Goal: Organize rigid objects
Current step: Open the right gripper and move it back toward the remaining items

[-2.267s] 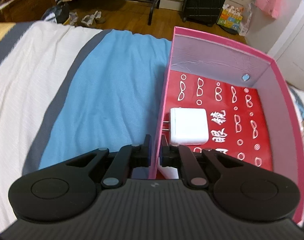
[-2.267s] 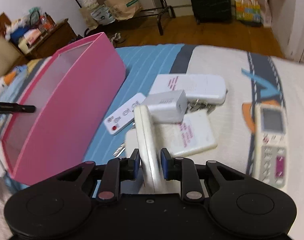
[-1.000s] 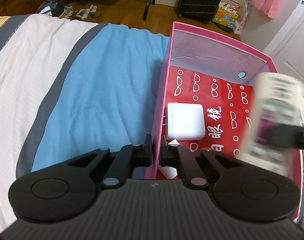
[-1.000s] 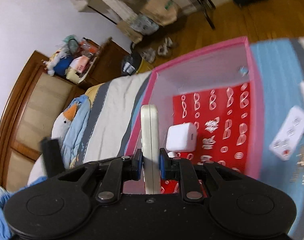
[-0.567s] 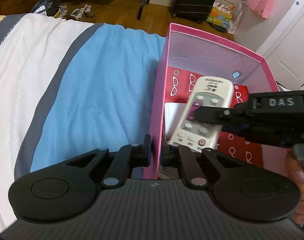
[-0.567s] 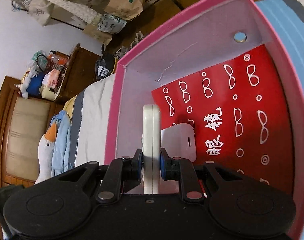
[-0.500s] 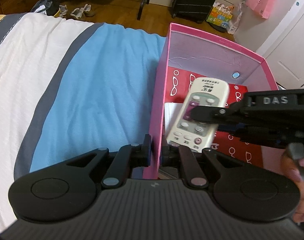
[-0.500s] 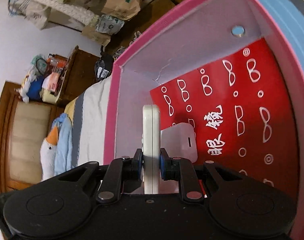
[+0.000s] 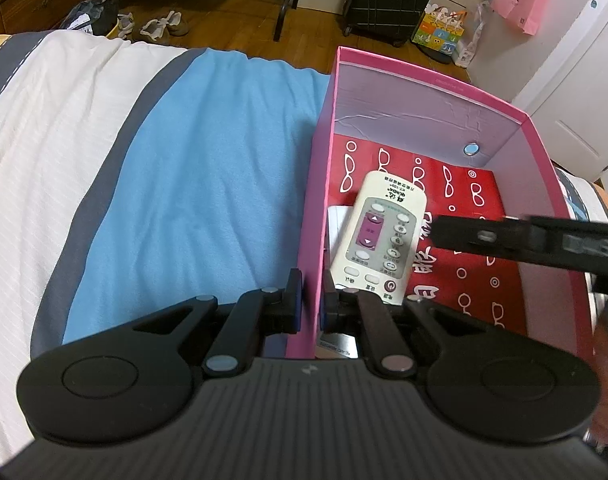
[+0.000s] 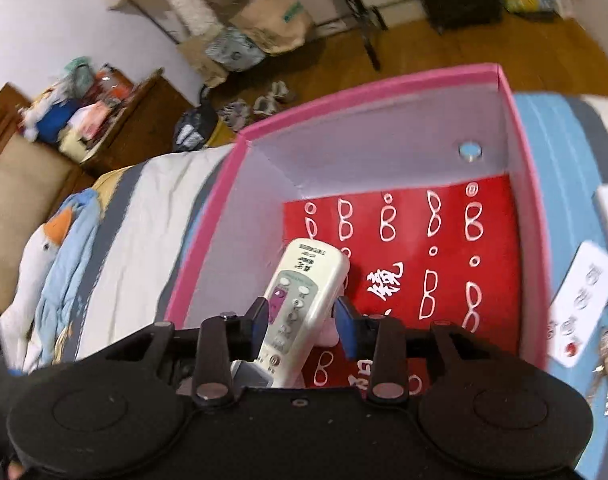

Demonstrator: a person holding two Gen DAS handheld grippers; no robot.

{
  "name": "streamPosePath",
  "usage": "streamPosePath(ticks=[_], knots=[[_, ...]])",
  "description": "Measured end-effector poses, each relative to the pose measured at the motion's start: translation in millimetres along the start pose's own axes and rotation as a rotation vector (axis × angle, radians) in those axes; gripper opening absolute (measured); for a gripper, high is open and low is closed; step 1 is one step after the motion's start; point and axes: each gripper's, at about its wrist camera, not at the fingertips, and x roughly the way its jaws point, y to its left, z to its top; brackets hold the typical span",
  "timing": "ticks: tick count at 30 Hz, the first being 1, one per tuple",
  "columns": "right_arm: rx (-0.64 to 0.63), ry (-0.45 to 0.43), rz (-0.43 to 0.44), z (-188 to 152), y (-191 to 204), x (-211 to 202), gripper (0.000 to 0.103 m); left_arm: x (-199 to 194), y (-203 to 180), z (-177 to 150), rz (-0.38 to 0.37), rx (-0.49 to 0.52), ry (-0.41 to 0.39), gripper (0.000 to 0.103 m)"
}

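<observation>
Pink box [image 9: 424, 84] holds white remote [image 9: 378, 236], charger beneath.

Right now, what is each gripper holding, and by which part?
Left gripper: shut on the pink box, clamping its side wall at the rim. Right gripper: jaws opening, pads clear of the remote lying between them; nothing held.

White rectangular AC remote w/ grey button panel & purple pad [image 9: 380, 236] [image 10: 304, 304]: face up, tilted, propped on white square charger block [image 9: 336, 224], inside open pink cardboard box w/ red patterned floor [image 9: 444, 80] [image 10: 384, 84], near its left wall. Box sits on bed.
</observation>
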Motion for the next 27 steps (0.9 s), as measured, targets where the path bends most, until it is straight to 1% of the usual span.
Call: streamPosePath(ticks=[4, 8, 13, 18, 20, 24, 27], knots=[[-0.091, -0.026, 0.024, -3, 2, -39, 0.042, -1, -2, 0, 0.005, 0.005, -0.001, 0.007], [-0.157, -0.030, 0.015, -6, 0, -76, 0.042, -3, -4, -1, 0.013, 0.012, 0.000, 0.007], [-0.141, -0.028, 0.001, -7, -27, -122, 0.042, -3, -8, -1, 0.024, 0.022, 0.003, 0.007], [-0.147, -0.049, -0.059, -8, -58, -160, 0.043, -2, -10, 0, 0.038, 0.031, 0.006, 0.007], [-0.131, -0.054, -0.077, -9, -74, -168, 0.043, -2, -11, -1, 0.043, 0.033, 0.008, 0.007], [-0.091, -0.063, -0.084, -15, -103, -169, 0.044, -2, -13, -1, 0.052, 0.037, 0.009, 0.007], [-0.094, -0.103, -0.099, -25, -126, -164, 0.045, -1, -15, -2, 0.061, 0.043, 0.009, 0.007]])
